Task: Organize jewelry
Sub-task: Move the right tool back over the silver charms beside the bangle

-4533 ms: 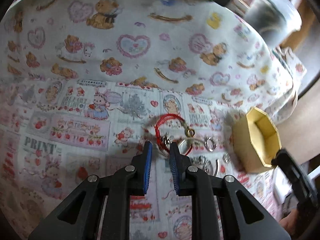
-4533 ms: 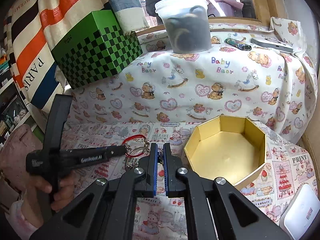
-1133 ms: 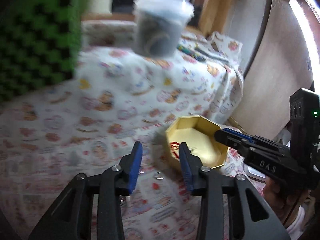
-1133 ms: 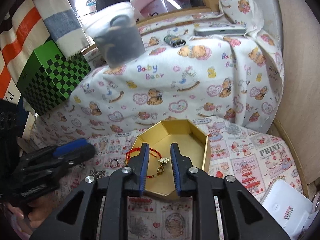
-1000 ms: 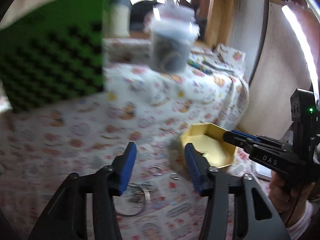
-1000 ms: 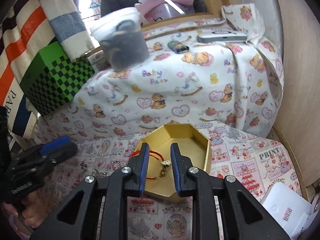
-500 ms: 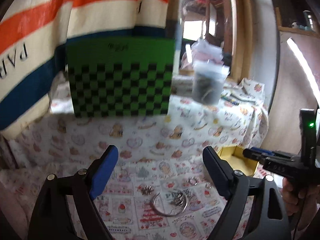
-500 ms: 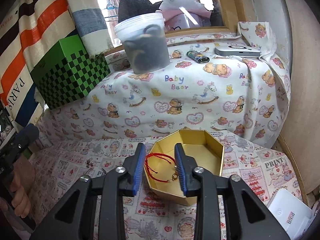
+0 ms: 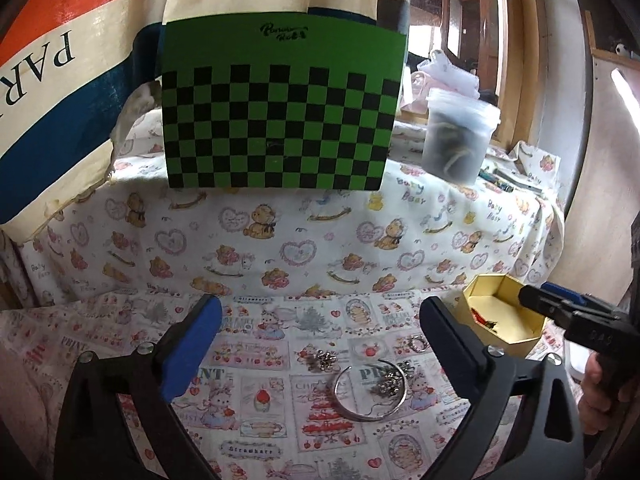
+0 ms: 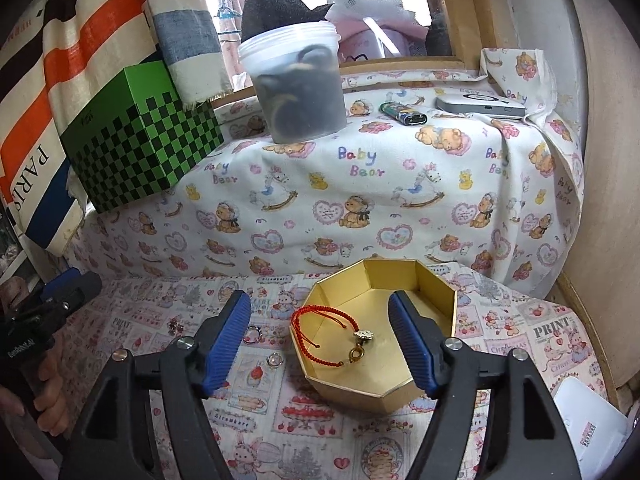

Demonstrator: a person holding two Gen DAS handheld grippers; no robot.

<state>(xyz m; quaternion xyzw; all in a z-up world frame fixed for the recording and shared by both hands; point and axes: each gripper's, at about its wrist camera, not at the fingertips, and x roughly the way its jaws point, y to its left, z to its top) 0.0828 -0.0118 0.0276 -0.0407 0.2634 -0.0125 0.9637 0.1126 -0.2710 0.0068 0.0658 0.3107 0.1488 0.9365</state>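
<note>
A gold hexagonal box (image 10: 436, 292) sits on the printed cloth, with a red cord bracelet (image 10: 316, 332) lying inside it. My right gripper (image 10: 322, 338) is wide open above the box and holds nothing. My left gripper (image 9: 320, 344) is wide open, raised above a silver bangle (image 9: 370, 394), a chain cluster (image 9: 390, 384) and small rings (image 9: 416, 344) on the cloth. The box (image 9: 502, 314) shows at right in the left wrist view, with the right gripper's tip (image 9: 552, 304) over it. Small rings (image 10: 254, 334) lie left of the box.
A green checkered box (image 9: 280, 116) and a lidded plastic tub (image 10: 298, 88) stand on the raised cloth-covered ledge behind. A lighter (image 10: 404, 114) and a grey device (image 10: 480, 106) lie there too. A white box (image 10: 588, 436) sits at front right. A wall stands at right.
The red bracelet went from the cloth into the gold box. My left gripper pulled back, rose and opened wide. My right gripper opened wide over the box.
</note>
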